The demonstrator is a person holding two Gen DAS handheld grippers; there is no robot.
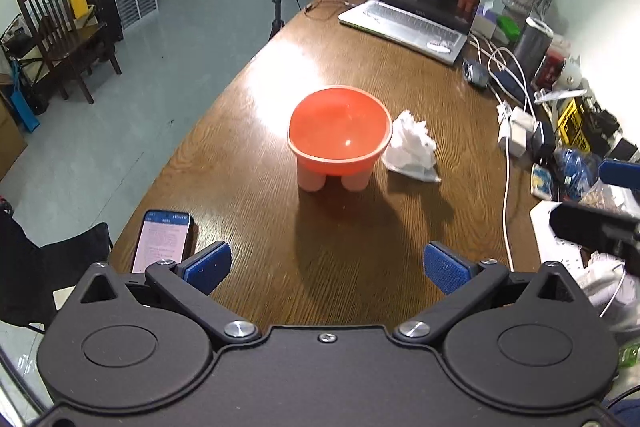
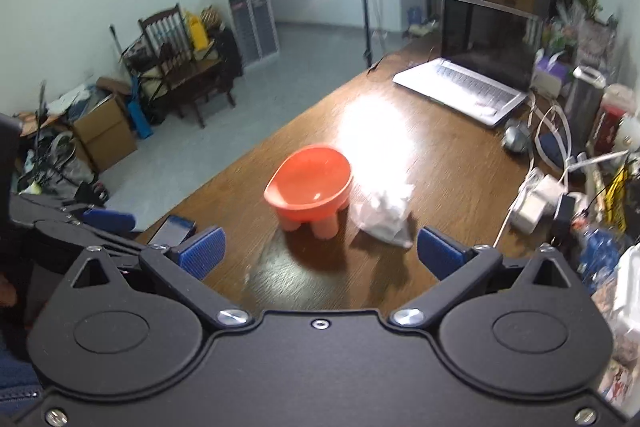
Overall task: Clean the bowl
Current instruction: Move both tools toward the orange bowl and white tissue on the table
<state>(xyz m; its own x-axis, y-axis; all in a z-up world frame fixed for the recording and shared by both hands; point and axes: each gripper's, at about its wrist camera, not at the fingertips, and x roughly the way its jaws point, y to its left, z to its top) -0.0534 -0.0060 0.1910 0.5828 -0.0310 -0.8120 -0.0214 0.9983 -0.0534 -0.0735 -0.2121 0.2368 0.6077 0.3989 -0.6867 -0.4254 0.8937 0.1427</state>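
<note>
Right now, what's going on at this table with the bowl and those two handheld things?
A person is holding a two-finger tool in each hand, about to clean the orange bowl. The bowl stands upright on stubby legs on the wooden table, and looks empty. A crumpled white tissue lies right beside it. The left tool and right tool are both open, holding nothing, and short of the bowl. Nothing has been picked up yet.

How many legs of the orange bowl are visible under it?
2 in the left view: one leg at the front left, one leg at the front right of the bowl. More may be hidden behind.
</note>
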